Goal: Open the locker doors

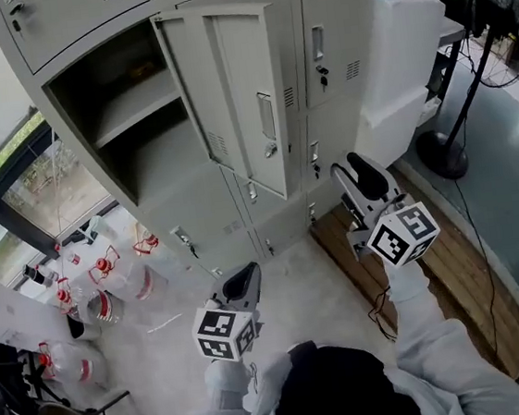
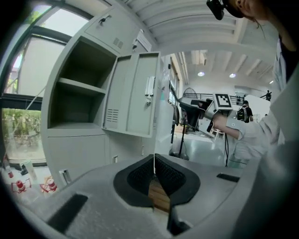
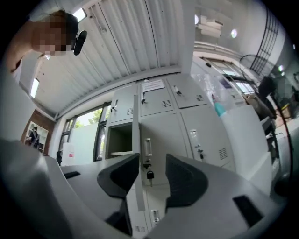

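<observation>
A grey bank of lockers (image 1: pixel 334 45) stands ahead. One upper door (image 1: pixel 237 93) hangs swung out, with a key (image 1: pixel 272 149) in its lock, and bares a compartment with a shelf (image 1: pixel 132 109). My right gripper (image 1: pixel 344 164) is held out to the right of that door, open and empty. In the right gripper view the gripper (image 3: pixel 152 170) shows the door's edge (image 3: pixel 136 154) lined up in the gap, farther off. My left gripper (image 1: pixel 251 270) hangs lower, over the floor, shut on nothing. Its pads (image 2: pixel 161 172) meet in the left gripper view, where the open door (image 2: pixel 133 95) shows too.
Neighbouring locker doors (image 1: pixel 326 55) are closed with keys in them. Several red-capped water bottles (image 1: pixel 97 290) lie on the floor at the left. A wooden pallet (image 1: pixel 439 270) lies right of the lockers, beside a white cabinet (image 1: pixel 400 56) and a standing fan (image 1: pixel 444 153).
</observation>
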`<state>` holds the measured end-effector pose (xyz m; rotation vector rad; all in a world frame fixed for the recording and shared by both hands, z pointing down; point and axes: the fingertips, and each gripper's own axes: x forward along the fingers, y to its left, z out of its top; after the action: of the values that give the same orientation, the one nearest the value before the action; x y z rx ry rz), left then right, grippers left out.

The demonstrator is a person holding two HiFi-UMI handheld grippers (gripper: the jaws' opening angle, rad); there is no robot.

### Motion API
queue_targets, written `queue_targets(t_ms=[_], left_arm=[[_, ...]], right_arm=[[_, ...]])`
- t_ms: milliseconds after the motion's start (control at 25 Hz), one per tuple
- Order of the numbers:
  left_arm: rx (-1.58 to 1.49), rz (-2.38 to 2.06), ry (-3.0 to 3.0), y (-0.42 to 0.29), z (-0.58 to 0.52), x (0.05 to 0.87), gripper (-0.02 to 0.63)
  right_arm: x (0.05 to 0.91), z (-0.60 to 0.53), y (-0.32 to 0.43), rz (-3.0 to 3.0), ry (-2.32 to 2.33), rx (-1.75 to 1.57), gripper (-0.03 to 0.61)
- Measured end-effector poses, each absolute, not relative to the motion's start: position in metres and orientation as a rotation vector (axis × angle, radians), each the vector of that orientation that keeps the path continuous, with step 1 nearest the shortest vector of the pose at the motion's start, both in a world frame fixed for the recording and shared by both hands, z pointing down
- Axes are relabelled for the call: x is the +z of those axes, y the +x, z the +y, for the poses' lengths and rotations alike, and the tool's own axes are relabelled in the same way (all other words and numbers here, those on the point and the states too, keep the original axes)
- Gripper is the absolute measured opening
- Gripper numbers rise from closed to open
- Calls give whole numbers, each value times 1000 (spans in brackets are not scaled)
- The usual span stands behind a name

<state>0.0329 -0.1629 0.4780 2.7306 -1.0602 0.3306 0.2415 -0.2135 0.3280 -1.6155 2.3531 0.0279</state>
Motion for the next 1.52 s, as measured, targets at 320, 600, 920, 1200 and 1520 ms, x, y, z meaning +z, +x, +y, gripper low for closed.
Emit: queue_targets(t_ms=[320, 600, 920, 1200, 1520], left_arm=[[241, -798, 2898, 91, -196, 435, 11], [201, -613, 2986, 128, -199, 423, 11], [174, -572, 3028, 164, -208, 412, 11], [161, -682, 3015, 212, -230, 417, 11], [150, -908, 2928, 261, -262, 421, 11]], right_arm=[[348, -188, 273, 2189, -1909, -90, 160], [358, -180, 285, 2109, -1995, -100, 160], [369, -189, 304, 2140, -2013, -134, 160], [375, -242, 339, 2268, -1890, -150, 160], [356, -331, 377, 2437, -1685, -118, 160]])
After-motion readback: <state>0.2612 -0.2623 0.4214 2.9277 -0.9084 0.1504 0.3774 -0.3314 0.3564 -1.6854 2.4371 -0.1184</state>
